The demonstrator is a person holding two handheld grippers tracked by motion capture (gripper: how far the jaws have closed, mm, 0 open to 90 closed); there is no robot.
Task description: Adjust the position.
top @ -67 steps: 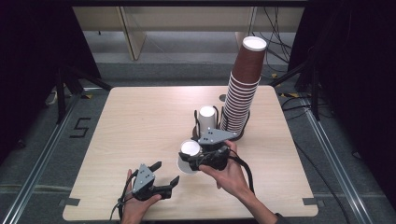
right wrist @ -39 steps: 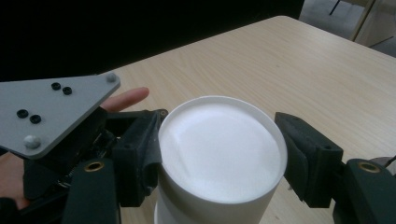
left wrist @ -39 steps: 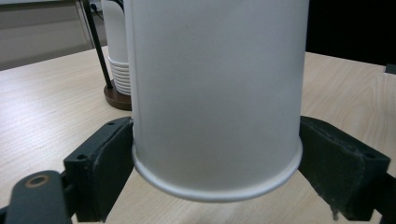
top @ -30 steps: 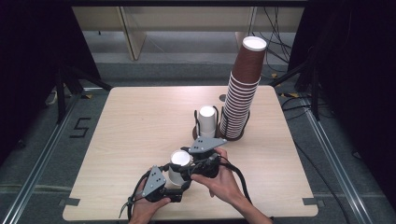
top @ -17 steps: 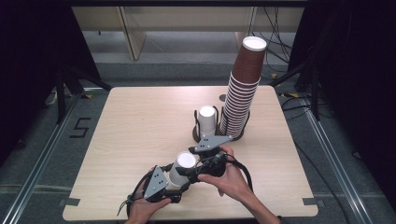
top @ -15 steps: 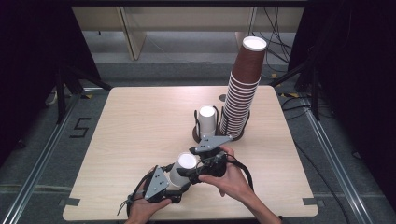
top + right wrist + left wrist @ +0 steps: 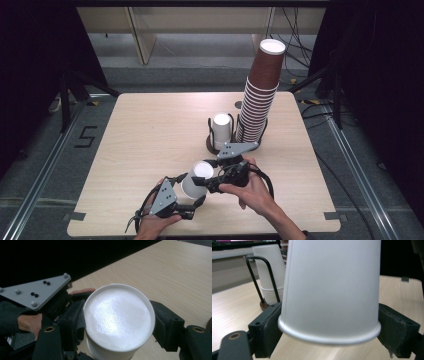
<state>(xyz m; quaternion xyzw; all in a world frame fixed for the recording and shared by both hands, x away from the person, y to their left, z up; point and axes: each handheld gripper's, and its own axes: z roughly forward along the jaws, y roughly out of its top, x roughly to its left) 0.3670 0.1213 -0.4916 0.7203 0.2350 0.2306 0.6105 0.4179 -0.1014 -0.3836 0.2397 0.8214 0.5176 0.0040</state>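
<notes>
Both tools clamp white cup (image 7: 196, 178) — upside-down (empty).

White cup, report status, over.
Left gripper and right gripper both shut on white cup. Cup upside down, tilted, above the table. Nothing in the way.

Grey floor (image 7: 45, 165), dark surrounding curtains (image 7: 30, 75)

A single mark can be read: a black figure "5" (image 7: 85, 136) on the grey floor, just left of the surface (image 7: 150, 130). Nothing on the surface itself bears any writing or brand.
</notes>
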